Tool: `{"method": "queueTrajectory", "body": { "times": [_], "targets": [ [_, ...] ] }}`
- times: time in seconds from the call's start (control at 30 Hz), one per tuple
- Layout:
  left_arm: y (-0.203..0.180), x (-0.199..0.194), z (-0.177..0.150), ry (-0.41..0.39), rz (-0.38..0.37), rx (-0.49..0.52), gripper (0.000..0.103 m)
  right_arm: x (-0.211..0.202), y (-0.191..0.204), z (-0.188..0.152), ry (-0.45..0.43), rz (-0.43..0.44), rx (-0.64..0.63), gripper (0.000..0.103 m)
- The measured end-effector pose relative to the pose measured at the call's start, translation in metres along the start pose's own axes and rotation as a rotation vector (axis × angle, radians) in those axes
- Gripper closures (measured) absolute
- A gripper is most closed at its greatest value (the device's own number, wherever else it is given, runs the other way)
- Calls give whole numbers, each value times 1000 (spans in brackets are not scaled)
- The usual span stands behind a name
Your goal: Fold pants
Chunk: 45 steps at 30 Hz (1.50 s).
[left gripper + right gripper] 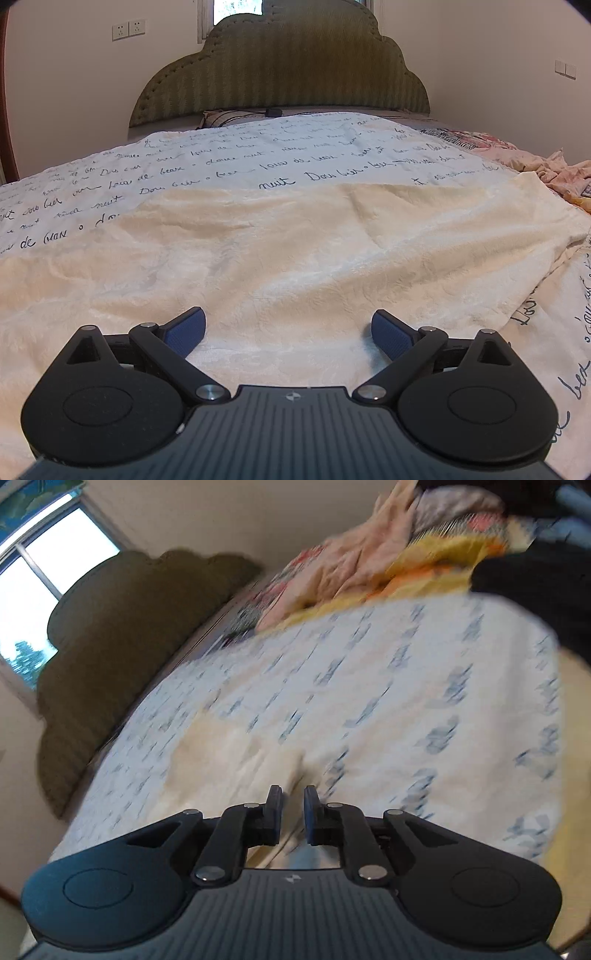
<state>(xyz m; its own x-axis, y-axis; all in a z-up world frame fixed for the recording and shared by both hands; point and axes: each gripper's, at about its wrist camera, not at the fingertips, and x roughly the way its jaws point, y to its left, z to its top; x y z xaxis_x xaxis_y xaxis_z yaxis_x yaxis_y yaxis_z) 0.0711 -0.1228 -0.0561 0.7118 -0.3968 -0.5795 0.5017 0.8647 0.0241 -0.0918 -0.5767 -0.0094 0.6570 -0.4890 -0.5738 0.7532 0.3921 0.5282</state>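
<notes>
A: A bedroom: a bed under a white cover printed with dark handwriting [229, 162], an olive scalloped padded headboard [280, 70] at the top of the frame. Lower centre of the left wrist view, the left gripper [288, 334] has its blue-padded fingers [188, 330] spread wide, nothing between them. The cream plush pants [280, 251] fill the middle of that frame, laid flat just past the fingertips

B: And the right gripper [292, 818]?

A: Bottom centre of its own tilted, blurred view, jaws nearly together with a narrow gap. I see no cloth pinched, though cream fabric lies right under the tips, so a thin edge could hide there

B: What could go wrong?

A: My judgement: plush fabric is thick and slippery. A narrow grip may catch only the top layer, or snag the printed cover beneath, and the fold would drag the bedding. The left side, holding nothing, would let the pants slide

B: What does one view give that the other lacks?

A: The left shows the whole spread of the pants, sharp. The right shows only a pale patch of pants [236, 753] at lower centre, but adds a window [40, 579] at upper left and a heap of pink and yellow clothes [373, 568] with a dark garment [535, 587] at upper right
</notes>
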Motion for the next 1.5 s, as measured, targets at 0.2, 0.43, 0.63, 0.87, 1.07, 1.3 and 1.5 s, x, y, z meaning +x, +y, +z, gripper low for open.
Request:
{"method": "queueTrajectory", "body": {
  "times": [0.2, 0.43, 0.63, 0.87, 1.07, 1.3, 1.5],
  "targets": [
    [-6, -9, 10, -27, 22, 14, 9, 17, 109, 2, 17, 205, -548, 78],
    [-22, -15, 48, -79, 29, 89, 6, 139, 150, -17, 250, 120, -707, 74],
    [-12, 37, 75, 91, 0, 80, 7, 89, 156, -30, 135, 127, -783, 73],
    [-10, 99, 87, 189, 113, 68, 0, 98, 182, -74, 291, 215, -949, 68],
    [-18, 51, 86, 60, 118, 86, 9, 58, 194, -78, 204, 264, -950, 62],
    [-41, 46, 57, 106, 126, 148, 11, 68, 171, -103, 208, 228, -937, 17],
    [-19, -10, 41, -43, 65, 26, 2, -1, 96, -52, 13, 230, -615, 18]
  ]
}}
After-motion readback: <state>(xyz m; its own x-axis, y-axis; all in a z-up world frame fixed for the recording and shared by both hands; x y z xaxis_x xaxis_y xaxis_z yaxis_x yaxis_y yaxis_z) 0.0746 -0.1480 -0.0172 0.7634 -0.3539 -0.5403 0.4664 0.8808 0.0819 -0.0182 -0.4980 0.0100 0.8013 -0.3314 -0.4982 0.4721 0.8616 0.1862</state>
